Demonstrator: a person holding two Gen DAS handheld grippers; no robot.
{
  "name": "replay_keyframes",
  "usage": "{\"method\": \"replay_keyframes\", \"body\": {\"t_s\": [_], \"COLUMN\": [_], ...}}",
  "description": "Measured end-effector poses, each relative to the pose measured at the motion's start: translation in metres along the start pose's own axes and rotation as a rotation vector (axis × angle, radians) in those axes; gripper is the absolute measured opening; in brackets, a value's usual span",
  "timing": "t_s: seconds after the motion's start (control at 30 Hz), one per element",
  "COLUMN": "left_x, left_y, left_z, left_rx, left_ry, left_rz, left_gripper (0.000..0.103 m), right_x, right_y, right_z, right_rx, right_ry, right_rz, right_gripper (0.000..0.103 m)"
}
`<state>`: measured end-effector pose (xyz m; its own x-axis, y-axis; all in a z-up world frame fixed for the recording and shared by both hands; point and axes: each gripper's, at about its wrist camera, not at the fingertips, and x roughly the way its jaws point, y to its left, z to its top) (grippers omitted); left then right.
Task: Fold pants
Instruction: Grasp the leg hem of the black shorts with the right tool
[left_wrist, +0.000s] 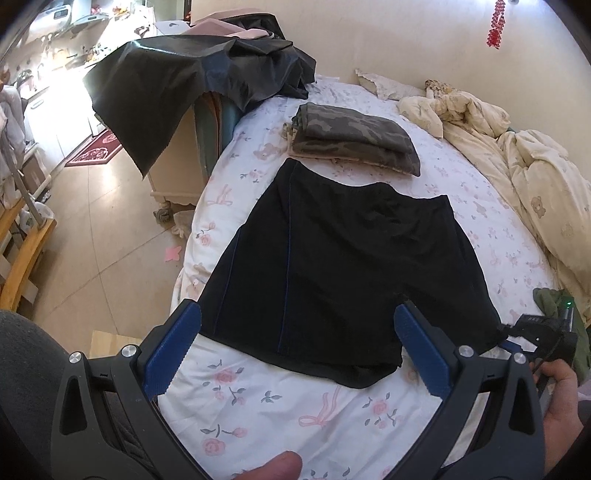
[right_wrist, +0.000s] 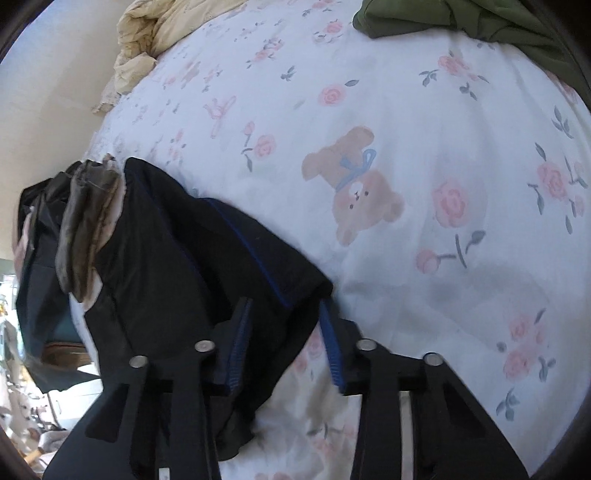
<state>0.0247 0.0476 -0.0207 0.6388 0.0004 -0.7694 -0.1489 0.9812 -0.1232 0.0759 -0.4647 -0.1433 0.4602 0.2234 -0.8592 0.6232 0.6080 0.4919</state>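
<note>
Start of fold: black shorts (left_wrist: 332, 266) lie flat on the bed (left_wrist: 295, 410); my left gripper (left_wrist: 295, 347) hovers, fingers spread, my right gripper (right_wrist: 284, 343) half-open astride the hem corner, so next I pinch both hems.

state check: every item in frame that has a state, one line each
black shorts: spread flat on bed, unfolded
camo pants: folded, stacked beyond shorts
cream quilt: crumpled
left gripper: open, above shorts hem
right gripper: open, astride shorts' leg corner
</note>
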Motion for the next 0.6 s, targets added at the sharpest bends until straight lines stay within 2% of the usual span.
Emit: {"method": "replay_keyframes", "body": {"t_s": [0.07, 0.13, 0.23, 0.37, 0.43, 0.53, 0.57, 0.6], "left_x": [0.000, 0.001, 0.004, 0.006, 0.005, 0.004, 0.004, 0.004], "left_y": [-0.001, -0.001, -0.003, -0.007, -0.010, -0.010, -0.010, -0.010], "left_z": [0.000, 0.001, 0.002, 0.002, 0.001, 0.001, 0.001, 0.000], "left_rx": [-0.001, 0.004, 0.014, 0.021, 0.030, 0.038, 0.036, 0.033], "left_ry": [0.000, 0.005, 0.013, 0.016, 0.013, 0.004, 0.005, 0.006], "left_rz": [0.001, 0.001, -0.003, -0.009, -0.007, -0.008, -0.008, -0.010], "left_gripper": [0.103, 0.103, 0.103, 0.103, 0.103, 0.103, 0.103, 0.103], "right_x": [0.002, -0.003, -0.020, -0.023, -0.027, -0.025, -0.026, -0.029], "right_y": [0.003, 0.004, -0.003, -0.011, -0.013, -0.022, -0.025, -0.029], "right_z": [0.002, 0.003, 0.008, 0.014, 0.014, 0.011, 0.009, 0.007], "right_rx": [-0.017, -0.034, -0.006, 0.021, 0.034, 0.083, 0.096, 0.113], "right_ry": [-0.019, -0.058, -0.126, -0.136, -0.161, -0.114, -0.116, -0.119], "right_rz": [-0.023, -0.050, -0.029, -0.020, -0.003, 0.038, 0.045, 0.039], "right_gripper": [0.013, 0.012, 0.011, 0.011, 0.013, 0.017, 0.020, 0.028]}}
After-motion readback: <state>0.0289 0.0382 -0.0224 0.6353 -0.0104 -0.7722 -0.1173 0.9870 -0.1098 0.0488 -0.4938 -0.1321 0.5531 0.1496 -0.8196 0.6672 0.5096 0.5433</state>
